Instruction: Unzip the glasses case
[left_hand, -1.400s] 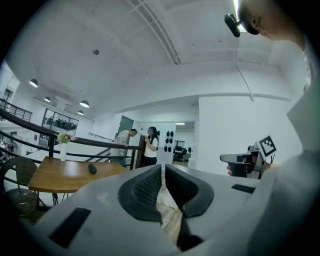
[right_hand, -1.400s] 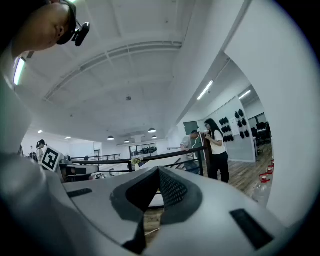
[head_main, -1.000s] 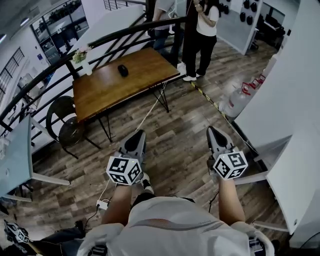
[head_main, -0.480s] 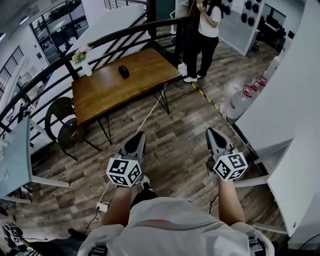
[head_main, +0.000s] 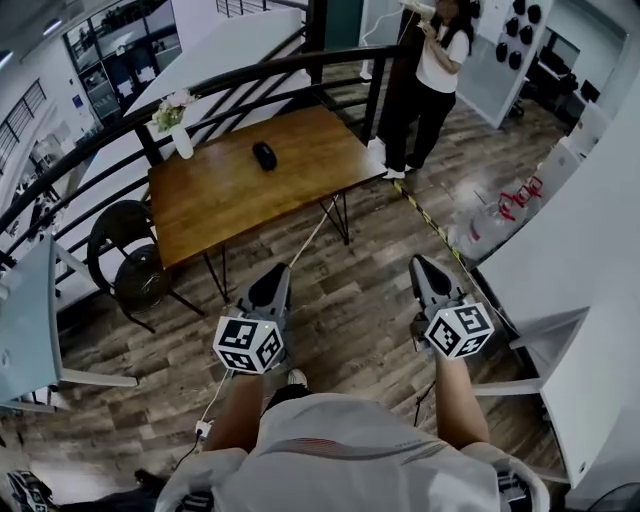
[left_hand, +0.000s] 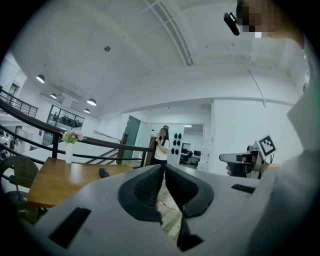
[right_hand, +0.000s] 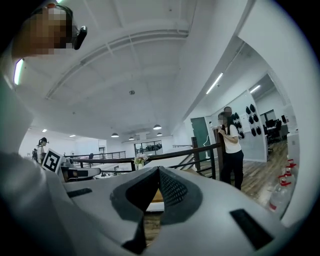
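Left gripper (head_main: 272, 272): clenched, empty.
Right gripper (head_main: 424, 268): clenched, empty.
Glasses case (head_main: 264, 155): lay near the wooden table's (head_main: 215, 205) far edge, well apart from both grippers.

Both arms extended forward, side by side. Left gripper (head_main: 272, 287) and right gripper (head_main: 425, 272) held level (marker cubes toward the body), jaws together, nothing between them.

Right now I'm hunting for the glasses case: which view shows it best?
Head view: the glasses case lies plainly on the wooden table. The left gripper view shows it small and edge-on; the right gripper view does not show it.
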